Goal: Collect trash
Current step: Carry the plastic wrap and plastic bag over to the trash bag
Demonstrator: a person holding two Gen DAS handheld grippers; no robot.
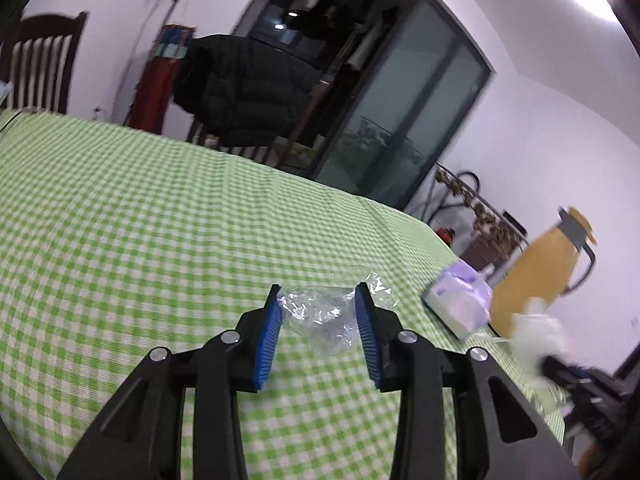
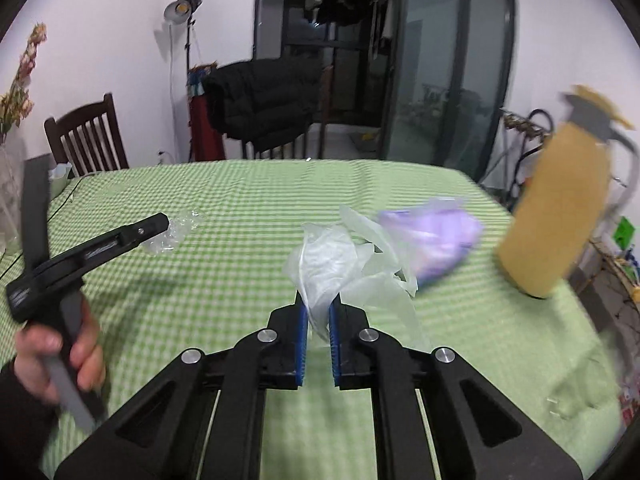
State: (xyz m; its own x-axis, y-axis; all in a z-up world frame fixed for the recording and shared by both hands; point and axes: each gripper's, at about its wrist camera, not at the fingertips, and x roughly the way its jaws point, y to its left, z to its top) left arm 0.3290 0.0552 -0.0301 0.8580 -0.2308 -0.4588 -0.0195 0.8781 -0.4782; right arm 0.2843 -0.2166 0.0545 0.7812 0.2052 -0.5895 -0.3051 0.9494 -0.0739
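My left gripper (image 1: 320, 296) is shut on a crumpled clear plastic wrapper (image 1: 316, 318), which fills the gap between its blue pads (image 1: 270, 332) just above the green checked tablecloth (image 1: 140, 220). The right wrist view shows the same gripper (image 2: 160, 224) from the side, held by a hand (image 2: 60, 360), with the wrapper (image 2: 176, 232) at its tip. My right gripper (image 2: 318, 304) is shut on a thin whitish plastic glove (image 2: 332, 264) that rises loosely above its pads. In the left wrist view it is a blur (image 1: 560, 364) at the right edge.
A purple tissue pack (image 2: 432, 240) lies on the cloth, and a yellow thermos jug (image 2: 556, 208) stands at the right edge. A glass vase (image 2: 10, 200) is at the far left. Wooden chairs (image 2: 86, 140), one draped with a black jacket (image 2: 264, 100), stand behind the table.
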